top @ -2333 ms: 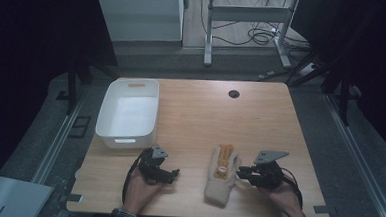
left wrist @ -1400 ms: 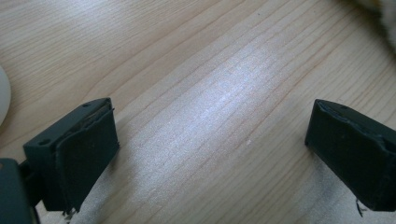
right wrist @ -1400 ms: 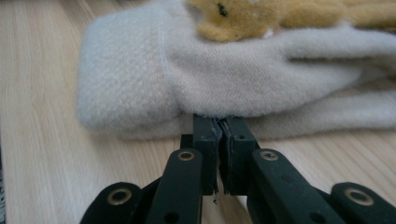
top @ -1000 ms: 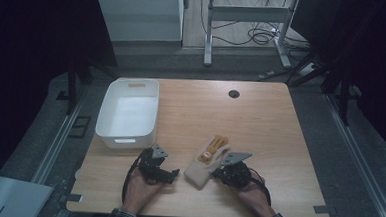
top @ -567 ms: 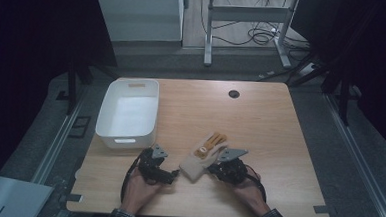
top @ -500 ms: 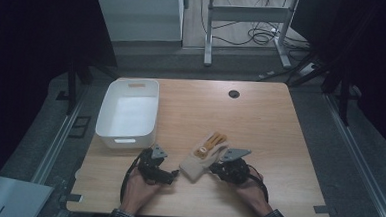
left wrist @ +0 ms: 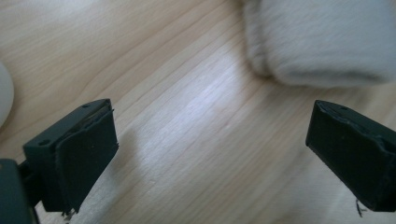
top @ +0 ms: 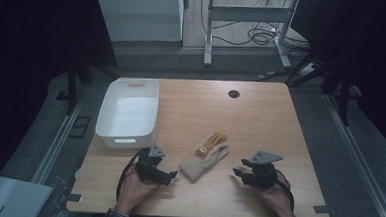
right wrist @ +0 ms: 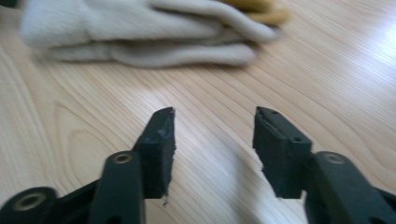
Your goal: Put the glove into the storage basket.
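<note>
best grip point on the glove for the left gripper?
Probably the blunt cuff end of the flat-lying cream knit glove with yellow fingertips, nearest the open left gripper. Come from the glove's left, low along the wooden table; jaws already face it.

We see a cream-white knitted glove [top: 204, 159] lying flat on the wooden worktop [top: 260, 117], near the front edge. It lies at a slant, cuff toward the front left, fingers toward the back right. Yellow-orange fingers [top: 216, 139] peek out beside its fingertips, seemingly a second glove beneath.
</note>
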